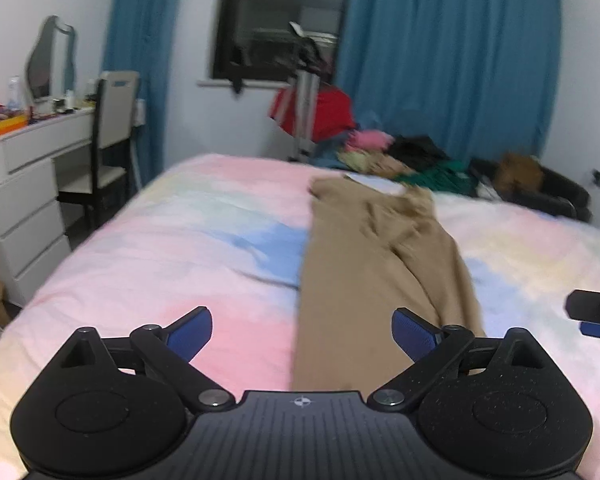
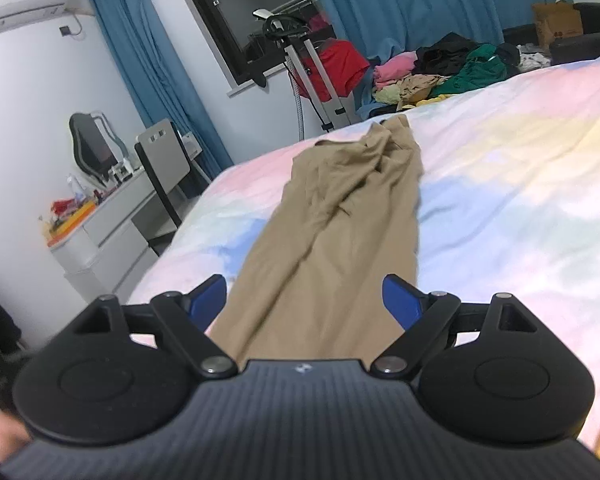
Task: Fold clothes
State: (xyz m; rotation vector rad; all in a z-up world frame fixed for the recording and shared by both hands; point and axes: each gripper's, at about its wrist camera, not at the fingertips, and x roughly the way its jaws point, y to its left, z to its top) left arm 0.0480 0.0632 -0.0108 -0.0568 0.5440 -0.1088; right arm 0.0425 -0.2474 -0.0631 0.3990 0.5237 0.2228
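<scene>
Blue curtains (image 1: 452,60) flank a dark window (image 1: 280,20) behind a wide bed covered in a soft pastel pink, blue and yellow blanket (image 1: 172,240), with a white drawer unit (image 1: 24,216) and a chair (image 1: 108,140) on one side and a heap of mixed coloured clothes (image 2: 444,72) at the far edge. Lengthwise on the blanket lies a pair of tan fabric trousers (image 2: 332,216), flattened, lightly creased, bunched at the far end. Both the left gripper (image 1: 302,332) and the right gripper (image 2: 305,300) stand wide apart, clasping nothing, over the trousers' near end.
</scene>
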